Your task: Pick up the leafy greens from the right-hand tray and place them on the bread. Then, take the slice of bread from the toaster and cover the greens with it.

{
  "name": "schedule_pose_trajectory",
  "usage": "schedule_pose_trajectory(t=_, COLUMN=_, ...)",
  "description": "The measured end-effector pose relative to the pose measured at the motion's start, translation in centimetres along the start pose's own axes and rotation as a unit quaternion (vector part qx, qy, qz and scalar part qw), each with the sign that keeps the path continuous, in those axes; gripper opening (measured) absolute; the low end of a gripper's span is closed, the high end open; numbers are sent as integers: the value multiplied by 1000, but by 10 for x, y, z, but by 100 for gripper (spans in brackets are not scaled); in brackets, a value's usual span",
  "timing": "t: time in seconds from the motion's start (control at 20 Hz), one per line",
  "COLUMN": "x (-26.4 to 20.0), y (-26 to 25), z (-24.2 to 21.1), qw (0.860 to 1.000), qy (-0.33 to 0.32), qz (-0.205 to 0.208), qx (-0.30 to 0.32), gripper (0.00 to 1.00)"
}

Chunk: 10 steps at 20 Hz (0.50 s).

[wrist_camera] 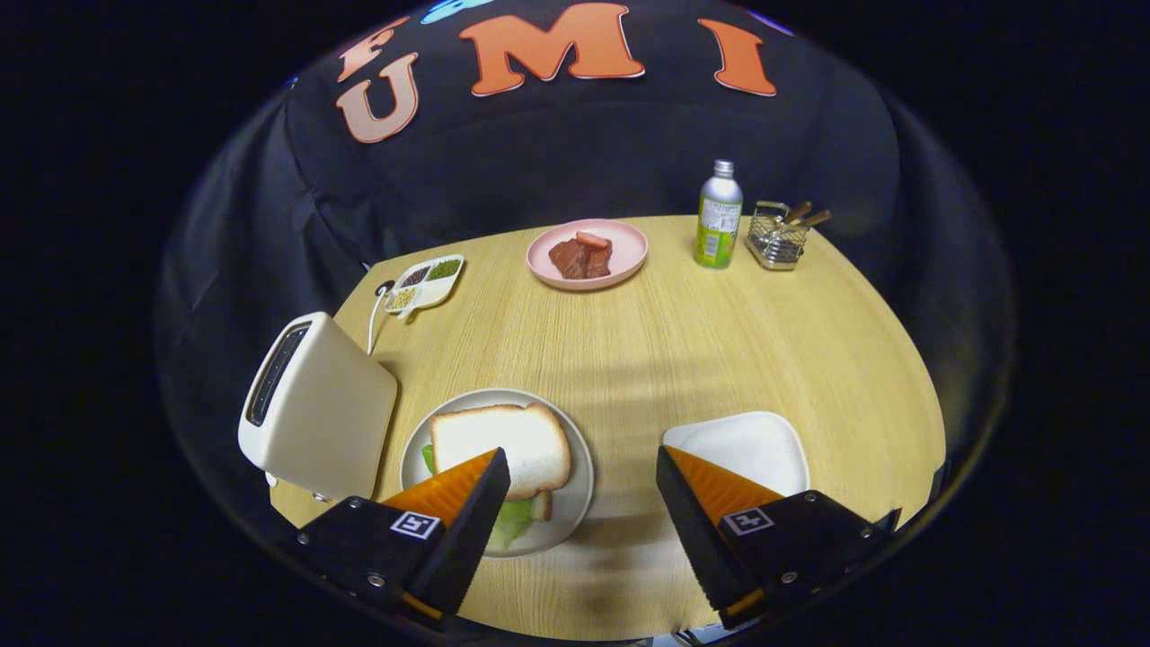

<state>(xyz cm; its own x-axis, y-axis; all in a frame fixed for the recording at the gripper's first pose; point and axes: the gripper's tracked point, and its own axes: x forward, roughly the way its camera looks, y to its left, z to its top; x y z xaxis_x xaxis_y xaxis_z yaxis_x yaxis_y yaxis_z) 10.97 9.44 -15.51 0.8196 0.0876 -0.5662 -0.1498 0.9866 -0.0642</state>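
Gripper (582, 463) hangs over the near edge of the wooden table (683, 350), fingers spread wide apart w/ nothing between them but bare tabletop. Holding nothing.

Just ahead of the left finger, at abt 11 o'clock from the gripper, sits a round grey plate (575, 503). On it: a bread slice (503, 445) lying flat on top, leafy greens (508, 524) poking out from under its near edge, and a bit of a lower slice (542, 505) showing beneath. The finger's tip overlaps the plate in view; can't tell if it touches.

Just ahead of the right finger, abt 1 o'clock, a white tray (746, 445), nothing on its visible part.

At 10 o'clock, left of the plate & almost touching it, a cream toaster (314, 409), slot looks dark; white cord (371, 323) runs back from it.

Farther out, 11 o'clock: small white divided dish (428, 284) w/ seeds or beans. At 12 o'clock: pink plate (629, 261) w/ meat pieces (582, 256). At 1 o'clock, far side: a green-and-silver bottle (719, 216), and just right of it a wire caddy (777, 238) w/ utensil handles sticking out.
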Motion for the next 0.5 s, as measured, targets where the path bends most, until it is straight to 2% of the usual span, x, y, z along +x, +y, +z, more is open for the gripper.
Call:
schedule_pose_trajectory(t=0.25, x=-52, y=-25, z=51, qw=997, qy=-75, qz=-21, qx=6, gripper=98)
schedule_pose_trajectory(t=0.5, x=-114, y=-54, z=105, qw=986, qy=-158, qz=-43, qx=4, gripper=98)
